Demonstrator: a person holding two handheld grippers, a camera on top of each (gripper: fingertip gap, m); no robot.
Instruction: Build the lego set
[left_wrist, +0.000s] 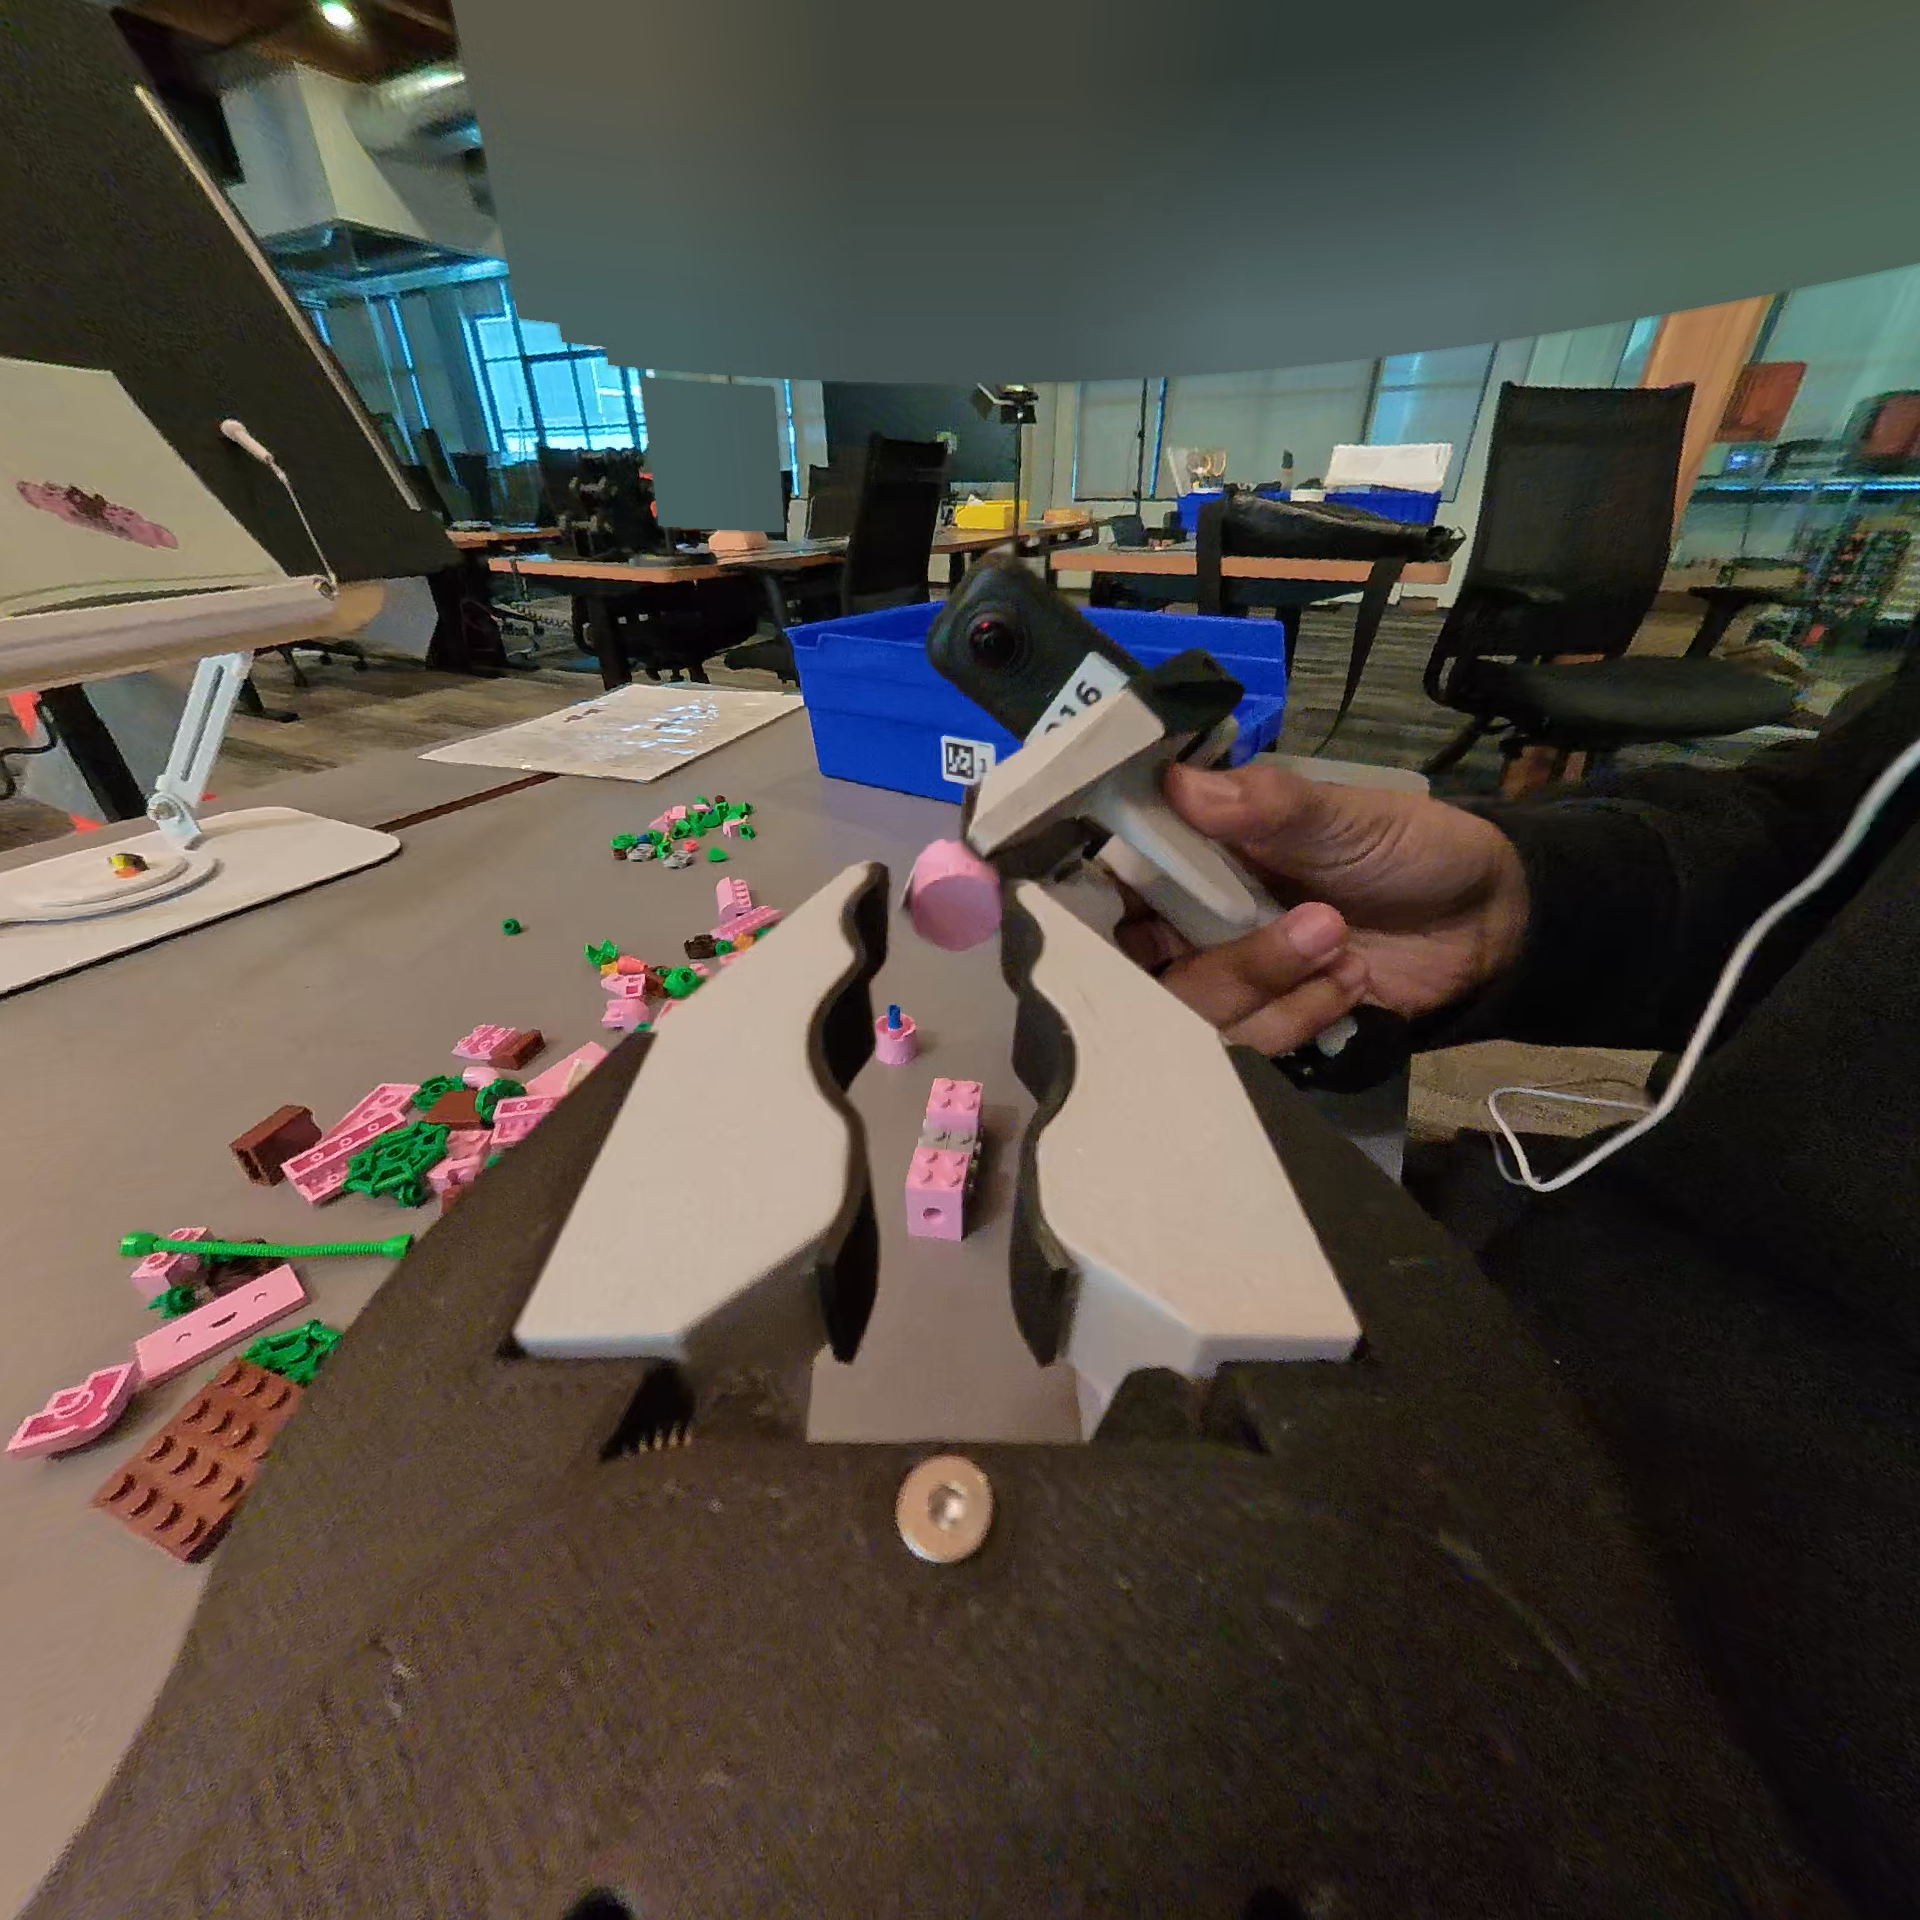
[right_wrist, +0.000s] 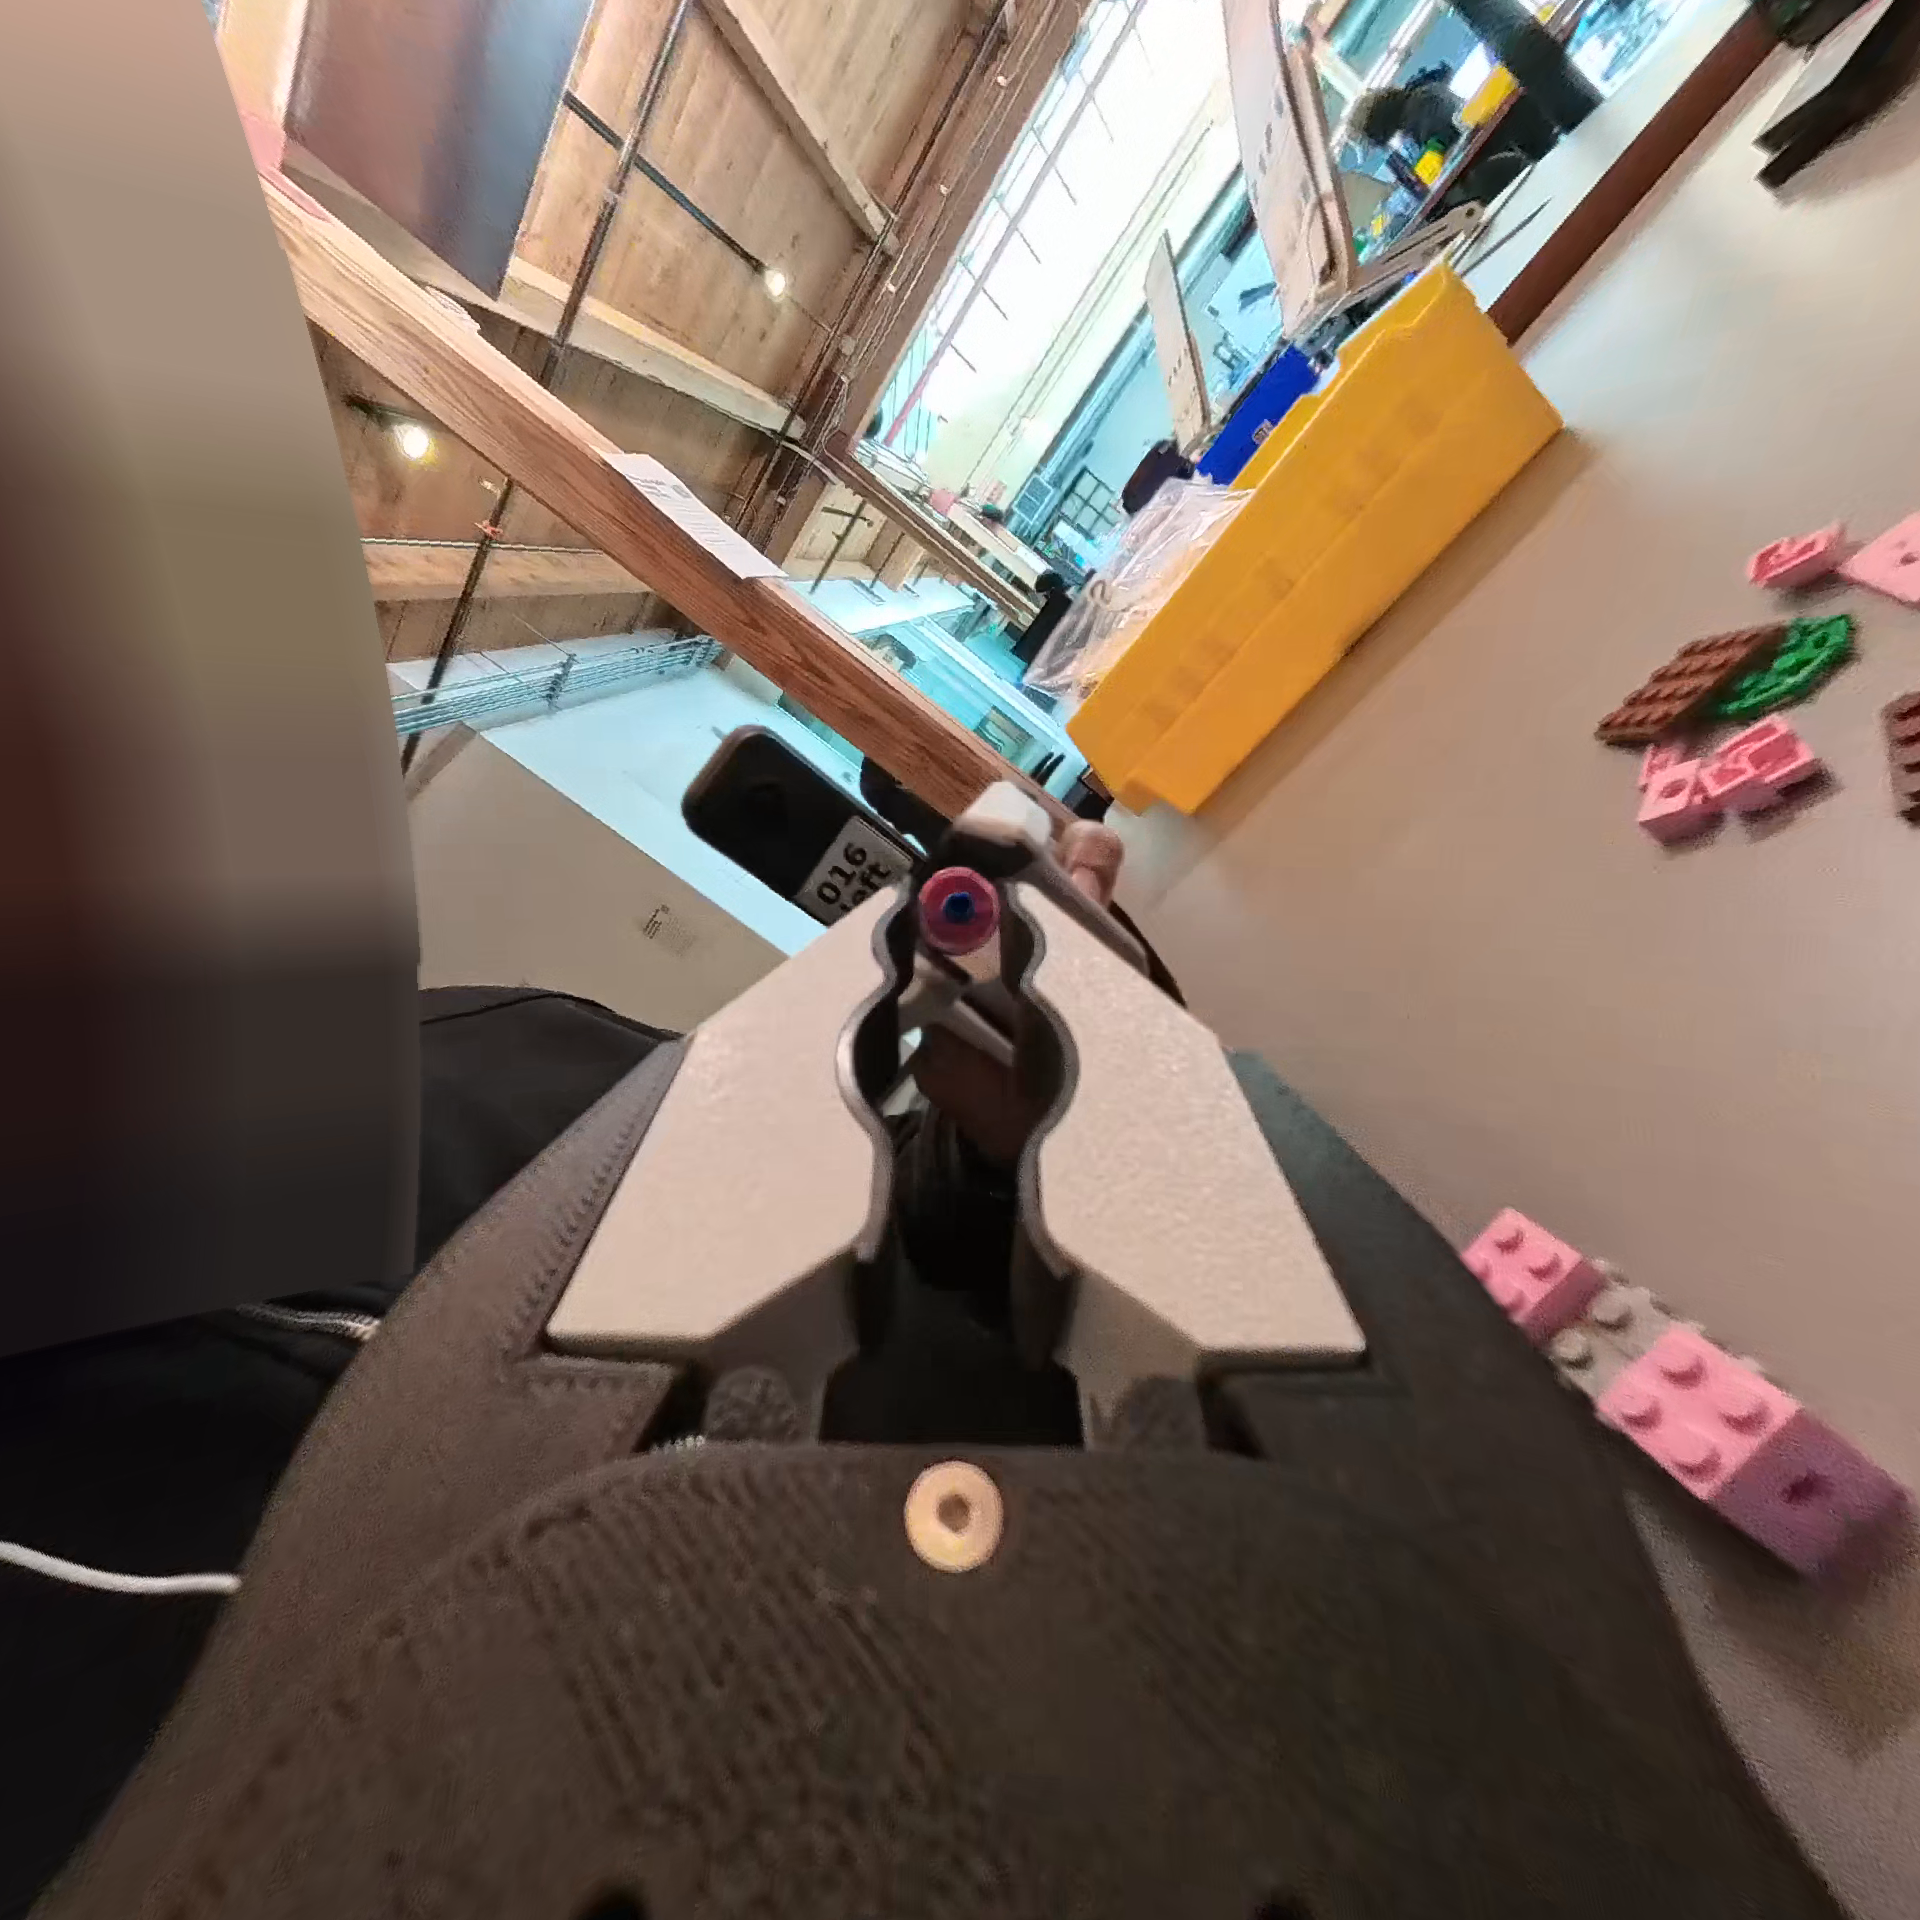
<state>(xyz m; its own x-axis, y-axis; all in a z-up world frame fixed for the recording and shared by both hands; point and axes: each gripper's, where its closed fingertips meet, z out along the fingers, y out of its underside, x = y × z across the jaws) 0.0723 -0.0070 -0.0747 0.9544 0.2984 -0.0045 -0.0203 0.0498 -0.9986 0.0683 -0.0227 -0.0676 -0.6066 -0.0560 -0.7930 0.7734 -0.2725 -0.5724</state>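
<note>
Left tool (left_wrist: 940, 935): its two grey fingers stood well apart in the centre of the left wrist view, holding nothing; bare desk showed between them.
Right tool (right_wrist: 961, 940): its fingertips were closed on a pink round piece (right_wrist: 958, 923) at mid-frame of the right wrist view (a blue pin showed at the piece's centre).
Same piece, left wrist view: the pink round piece (left_wrist: 953, 896) hung just above the tips of the left tool, pinched by the right tool (left_wrist: 987, 857), whose handle a hand (left_wrist: 1340, 914) gripped at centre right.
Pink-and-grey block stack (left_wrist: 945, 1158): lay on the desk (left_wrist: 436, 914) between the left tool's fingers, near a small pink cone with a blue pin (left_wrist: 895, 1034).
Loose pieces (left_wrist: 395, 1132): pink, green and brown parts were scattered over the left half of the frame; a brown plate (left_wrist: 197, 1449) lay at lower left.
Blue bin (left_wrist: 883, 696): stood at the desk's far edge, above centre.
Yellow bin (right_wrist: 1320, 540): upper right of the right wrist view.
</note>
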